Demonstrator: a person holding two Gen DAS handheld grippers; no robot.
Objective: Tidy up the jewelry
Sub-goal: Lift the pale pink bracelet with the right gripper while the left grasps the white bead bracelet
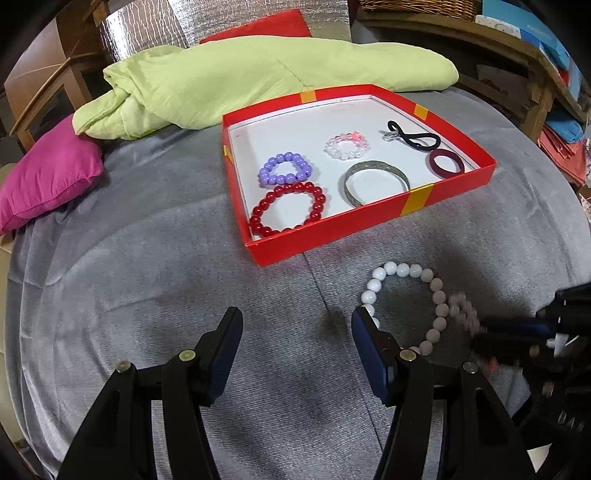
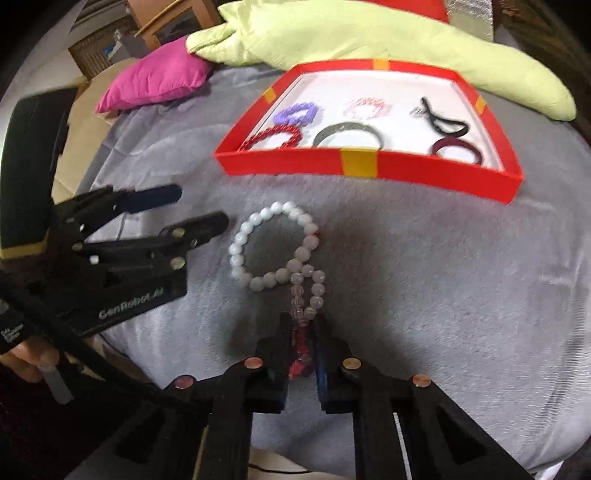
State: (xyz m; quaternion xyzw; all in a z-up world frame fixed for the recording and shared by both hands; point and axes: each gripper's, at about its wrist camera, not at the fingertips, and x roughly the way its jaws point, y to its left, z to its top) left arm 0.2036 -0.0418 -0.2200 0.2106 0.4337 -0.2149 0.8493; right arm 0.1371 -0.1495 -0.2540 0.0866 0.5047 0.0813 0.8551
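Observation:
A red box [image 1: 332,242] [image 2: 424,168] on the grey cloth holds a red bead bracelet [image 1: 288,208], a purple bead bracelet [image 1: 284,169], a pink-white bead bracelet [image 1: 347,146], a silver bangle [image 1: 376,182], a dark red ring [image 1: 446,163] and a black hair tie [image 1: 413,136]. A white bead bracelet [image 1: 406,295] [image 2: 266,247] lies in front of the box. My right gripper [image 2: 306,325] [image 1: 476,332] is shut on a pink-red bead bracelet [image 2: 303,332] next to the white one. My left gripper [image 1: 297,325] [image 2: 199,210] is open and empty, left of the white bracelet.
A light green quilt [image 1: 258,77] lies behind the box. A magenta cushion [image 1: 51,173] sits at the left edge and a red cushion [image 1: 269,24] at the back. Wooden shelves [image 1: 517,55] stand at the right.

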